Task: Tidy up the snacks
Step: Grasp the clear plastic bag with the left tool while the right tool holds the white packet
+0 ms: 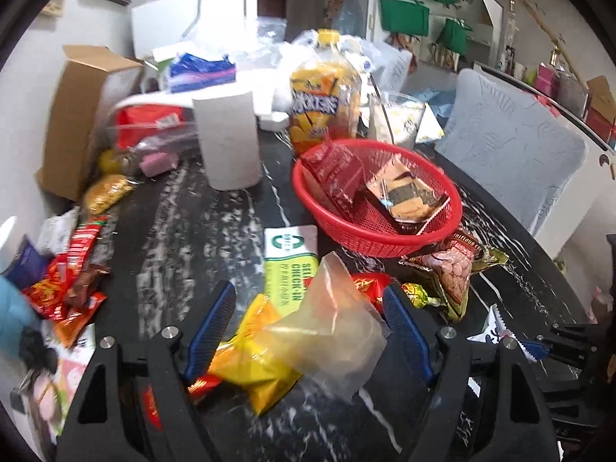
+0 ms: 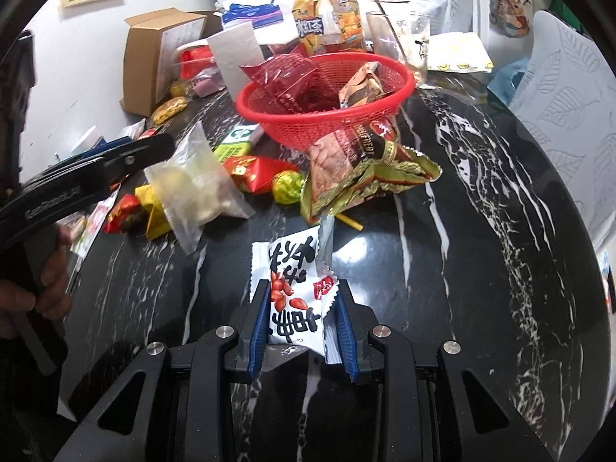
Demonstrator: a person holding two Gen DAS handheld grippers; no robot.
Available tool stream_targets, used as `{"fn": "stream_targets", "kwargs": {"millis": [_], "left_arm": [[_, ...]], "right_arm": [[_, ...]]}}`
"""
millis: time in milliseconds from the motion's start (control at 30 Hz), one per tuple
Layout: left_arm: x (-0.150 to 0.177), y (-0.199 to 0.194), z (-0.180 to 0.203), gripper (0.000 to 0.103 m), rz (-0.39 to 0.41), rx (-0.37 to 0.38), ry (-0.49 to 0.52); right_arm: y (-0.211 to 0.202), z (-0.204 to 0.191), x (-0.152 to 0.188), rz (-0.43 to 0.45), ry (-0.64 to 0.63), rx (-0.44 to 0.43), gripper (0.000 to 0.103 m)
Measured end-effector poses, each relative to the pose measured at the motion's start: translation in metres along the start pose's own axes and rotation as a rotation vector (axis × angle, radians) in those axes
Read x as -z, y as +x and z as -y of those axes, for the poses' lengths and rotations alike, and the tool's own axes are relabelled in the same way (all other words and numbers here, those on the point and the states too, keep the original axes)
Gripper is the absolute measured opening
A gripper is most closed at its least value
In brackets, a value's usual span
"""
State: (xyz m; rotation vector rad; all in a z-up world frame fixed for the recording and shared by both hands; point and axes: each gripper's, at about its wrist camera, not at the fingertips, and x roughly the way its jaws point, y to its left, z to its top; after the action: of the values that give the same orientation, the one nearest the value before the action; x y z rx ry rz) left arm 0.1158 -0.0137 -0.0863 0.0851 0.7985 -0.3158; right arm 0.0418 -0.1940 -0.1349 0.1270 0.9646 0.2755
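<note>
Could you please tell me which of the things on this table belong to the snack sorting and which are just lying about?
Belonging to the job:
red basket
white peanut packet, held in the right gripper
clear bag, between the open fingers of the left gripper
brown nut bag

Just lying about:
paper roll
cardboard box
tea bottle
glass

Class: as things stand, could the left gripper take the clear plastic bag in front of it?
Probably yes: the left gripper is open, the clear plastic bag lies between its fingers, and nothing covers it.
</note>
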Motion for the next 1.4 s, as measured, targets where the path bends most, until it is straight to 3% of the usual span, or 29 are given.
{"fn": "stream_targets", "kwargs": {"millis": [233,567,1000,1267,1400], "left_arm": [[0.010,0.025,0.007,0.078,-0.100,0.087,-0.010],[0.027,0.007,0.020,0.069,-0.100,0.102,0.011],[0.063,-0.032,0.041,0.069,-0.157,0.117,0.047],[0.086,-0.054,0.041,0.069,-0.201,0.104,0.014],[0.096,-0.052,0.041,0.075,-0.229,0.106,0.021]], "right_arm": [[0.004,0.007,-0.002,-0.012,0.014,0.020,0.031],[0.001,0.010,0.004,-0.011,0.024,0.017,0.031],[-0.021,0.013,0.026,0.022,0.036,0.025,0.031],[-0.030,0.008,0.043,0.029,0.024,0.012,0.031],[-0.032,0.002,0.050,0.029,0.013,0.001,0.031]]}}
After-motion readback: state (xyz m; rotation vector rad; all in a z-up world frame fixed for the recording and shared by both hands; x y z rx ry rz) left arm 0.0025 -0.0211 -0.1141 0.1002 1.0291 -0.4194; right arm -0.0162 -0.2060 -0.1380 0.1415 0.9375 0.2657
